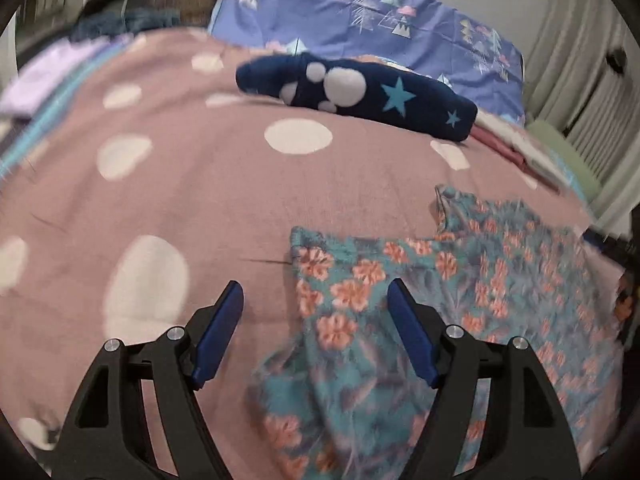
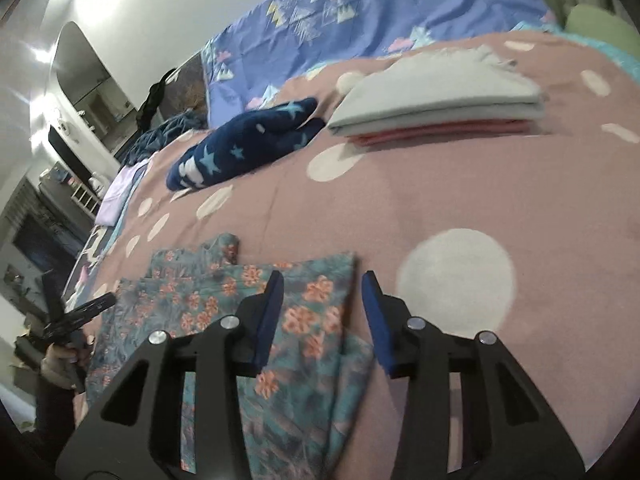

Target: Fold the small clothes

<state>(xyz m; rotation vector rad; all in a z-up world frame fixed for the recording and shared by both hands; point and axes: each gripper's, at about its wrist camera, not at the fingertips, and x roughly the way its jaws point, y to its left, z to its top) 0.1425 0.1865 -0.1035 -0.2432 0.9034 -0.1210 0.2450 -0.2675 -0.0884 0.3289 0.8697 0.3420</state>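
Floral garment (image 1: pixel 420 320), lower centre of both views, lies partly folded on the dotted bedspread (image 1: pixel 180 184). Left gripper (image 1: pixel 316 336) and right gripper (image 2: pixel 322 320) hover open, holding nothing. Folded stack (image 2: pixel 436 100) (upper right) appears finished; further folds probably remain.

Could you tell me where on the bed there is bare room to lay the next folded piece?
The widest free patch of pink dotted blanket lies between the floral garment, the navy star garment and the folded grey and pink stack. Another opens right of the floral garment. It is crowded along the far edge, near the blue patterned sheet.
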